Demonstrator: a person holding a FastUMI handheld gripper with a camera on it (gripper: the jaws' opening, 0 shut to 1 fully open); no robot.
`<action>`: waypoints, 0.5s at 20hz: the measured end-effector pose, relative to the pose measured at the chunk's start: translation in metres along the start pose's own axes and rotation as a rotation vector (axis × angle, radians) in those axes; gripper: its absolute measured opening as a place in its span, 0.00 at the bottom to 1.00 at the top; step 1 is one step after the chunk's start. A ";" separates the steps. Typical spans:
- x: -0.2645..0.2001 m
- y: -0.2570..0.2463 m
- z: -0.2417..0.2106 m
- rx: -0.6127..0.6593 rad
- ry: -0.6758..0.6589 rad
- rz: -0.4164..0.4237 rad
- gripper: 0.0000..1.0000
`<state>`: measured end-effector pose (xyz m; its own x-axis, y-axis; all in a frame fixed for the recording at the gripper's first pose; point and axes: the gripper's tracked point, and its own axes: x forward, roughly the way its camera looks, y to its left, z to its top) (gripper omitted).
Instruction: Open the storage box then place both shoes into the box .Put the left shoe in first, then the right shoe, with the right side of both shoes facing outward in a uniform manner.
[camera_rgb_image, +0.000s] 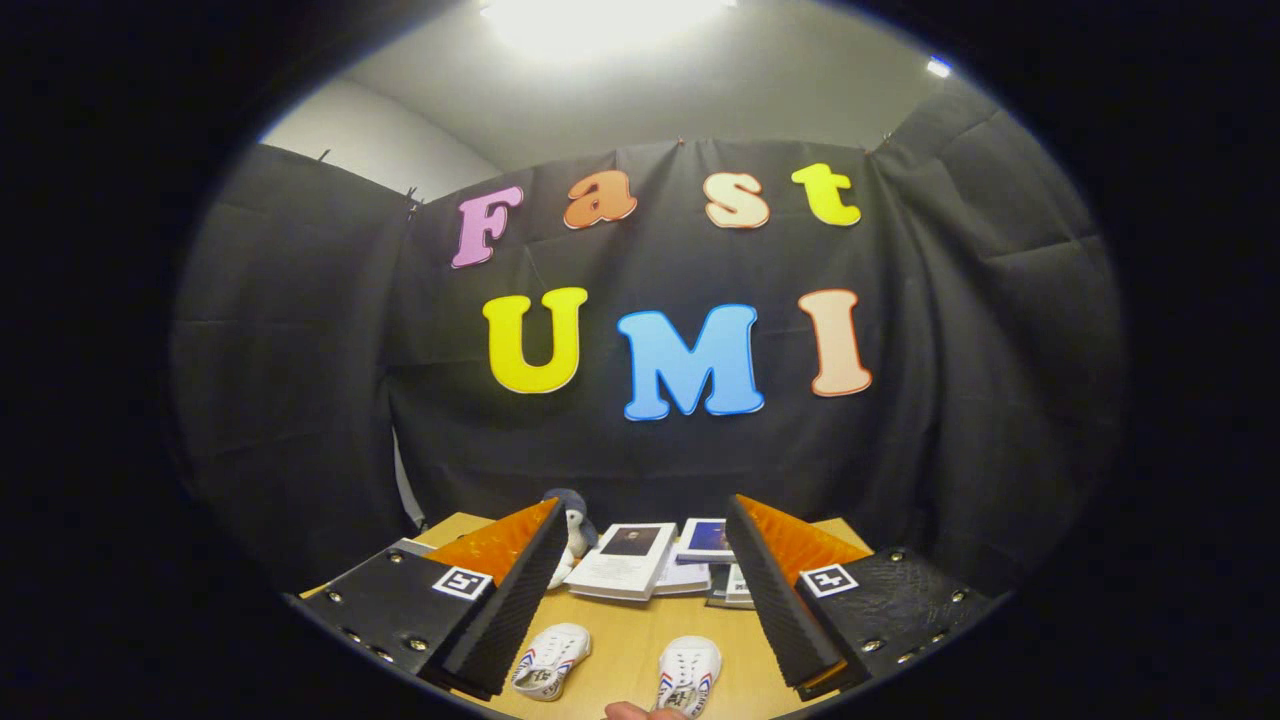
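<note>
Hand-held gripper (640, 600) open above shoes (551, 660)

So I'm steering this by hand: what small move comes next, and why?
Probably tip the gripper downward to look for the storage box. Its fingers stand open and empty above the table, with two white shoes between them, books beyond.

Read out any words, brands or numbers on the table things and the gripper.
White paper books: cover print too small to read.
White canvas shoes, between the fingers: no legible text.
Square black-and-white markers on the open gripper: patterns, no words.
</note>
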<state>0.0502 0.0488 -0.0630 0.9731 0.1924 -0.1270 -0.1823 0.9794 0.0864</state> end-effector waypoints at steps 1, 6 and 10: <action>0.007 0.007 -0.010 0.032 0.026 0.040 0.97; 0.043 0.045 -0.055 0.165 0.164 0.219 0.98; 0.063 0.092 -0.098 0.264 0.309 0.390 0.97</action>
<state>0.0812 0.1575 -0.1600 0.7467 0.5854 -0.3159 -0.4404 0.7910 0.4247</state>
